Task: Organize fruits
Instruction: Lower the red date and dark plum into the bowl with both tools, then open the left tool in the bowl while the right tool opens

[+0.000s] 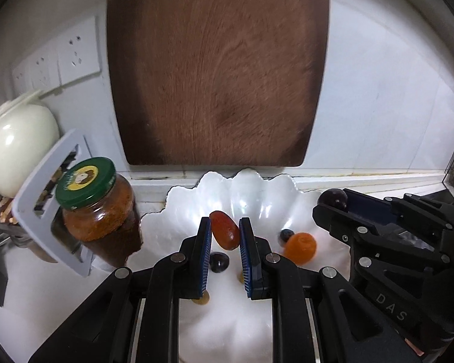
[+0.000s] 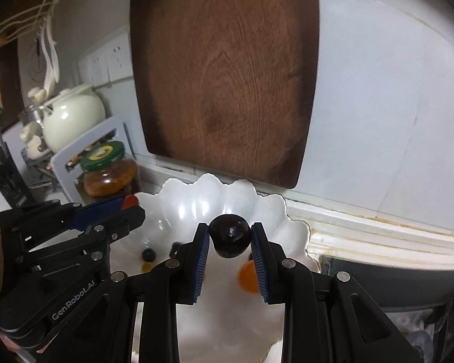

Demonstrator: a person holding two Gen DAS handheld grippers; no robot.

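Fruits are being gathered into the scalloped white dish (image 1: 257, 190). A red date (image 1: 224, 233) is clamped between the jaws of the left gripper (image 1: 225, 227) over the dish's centre; a dark plum (image 2: 230, 236) is gripped by the right gripper (image 2: 230, 236) at 3 o'clock. Both are held above it, apparently for release beside the kumquat (image 1: 300, 248) and blueberry (image 1: 286, 236) already inside.

A dish (image 1: 178, 199) lies before the cutting board (image 1: 218, 69), a jar (image 1: 101, 208) left of it, 3 fruits inside.
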